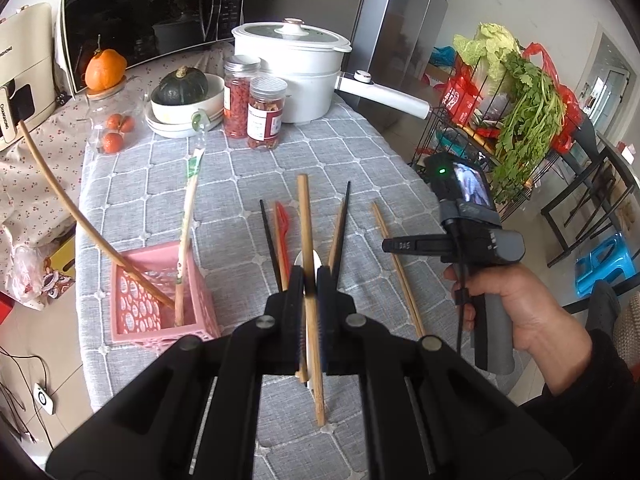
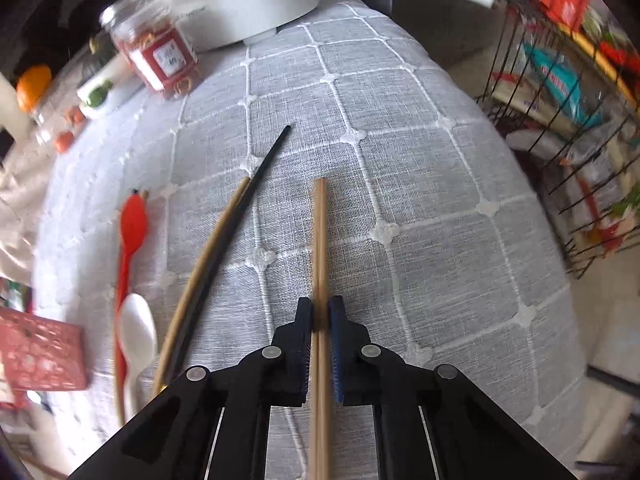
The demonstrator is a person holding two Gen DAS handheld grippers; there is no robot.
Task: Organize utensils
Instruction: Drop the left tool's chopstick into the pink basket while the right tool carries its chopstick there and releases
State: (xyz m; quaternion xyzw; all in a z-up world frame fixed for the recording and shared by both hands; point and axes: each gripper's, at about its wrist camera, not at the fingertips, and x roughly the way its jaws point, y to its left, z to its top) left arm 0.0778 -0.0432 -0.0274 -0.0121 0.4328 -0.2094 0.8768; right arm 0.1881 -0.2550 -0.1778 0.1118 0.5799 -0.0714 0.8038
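Observation:
My left gripper (image 1: 311, 276) is shut on a long wooden chopstick (image 1: 305, 216), held above the grey checked tablecloth (image 1: 240, 184). Under it lie black chopsticks (image 1: 269, 236), a red spoon (image 1: 283, 220) and a white spoon (image 2: 138, 332). To the left stands a pink basket (image 1: 160, 304) with a curved wooden stick and a wrapped chopstick pair in it. My right gripper (image 2: 320, 308), held by a hand (image 1: 516, 304), points steeply down and is shut on a pale wooden chopstick (image 2: 320, 232) lying on the cloth. A black chopstick (image 2: 266, 166) lies just left of it.
A white pot (image 1: 296, 68) with a long handle, two red-filled jars (image 1: 264, 112) and a bowl holding a squash (image 1: 184, 96) stand at the back. A microwave (image 1: 140, 12) is behind them. A wire rack with greens (image 1: 516, 120) stands past the table's right edge.

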